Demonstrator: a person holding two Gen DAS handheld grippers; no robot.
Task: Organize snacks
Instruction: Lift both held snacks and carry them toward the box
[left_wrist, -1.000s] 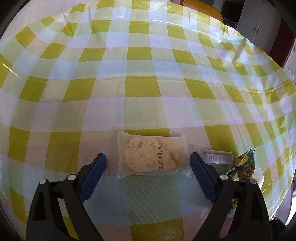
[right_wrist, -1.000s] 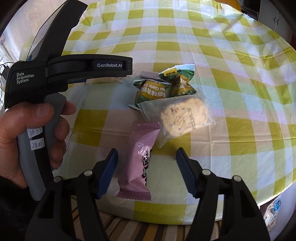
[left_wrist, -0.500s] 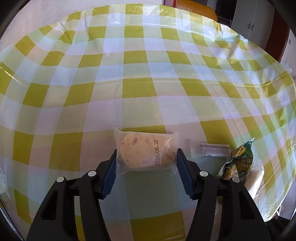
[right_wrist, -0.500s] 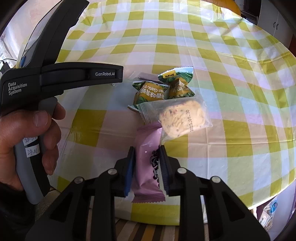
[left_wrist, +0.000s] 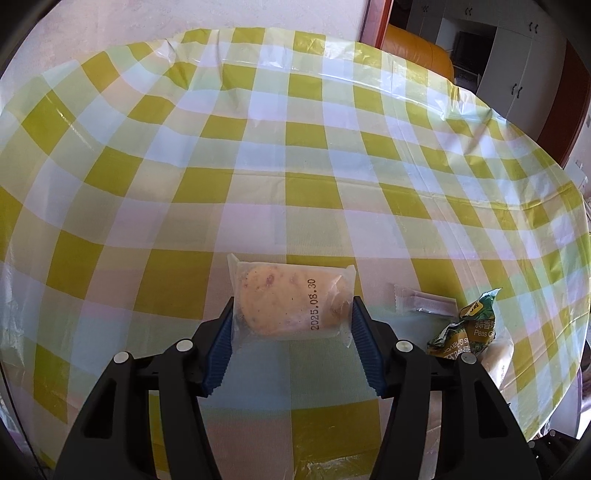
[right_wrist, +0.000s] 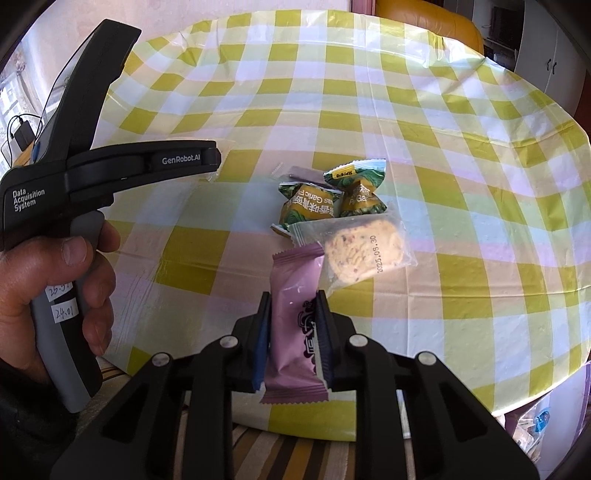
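My left gripper is shut on a clear packet with a round cookie, its blue pads pressing both short ends; the packet looks slightly raised off the yellow checked tablecloth. In the right wrist view my right gripper is shut on a pink snack packet, squeezing its middle, with the far end tilted up. Just beyond it lie a second cookie packet, two green pea packets and a small clear sachet. A hand holds the left gripper's handle at the left.
In the left wrist view a small clear sachet and a green pea packet lie to the right of the left gripper. An orange chair stands behind the table's far edge. The near table edge runs under the right gripper.
Both pairs of jaws closed from wide open: the left on the cookie packet, the right on the pink packet. The left gripper then drew back and up with its packet.
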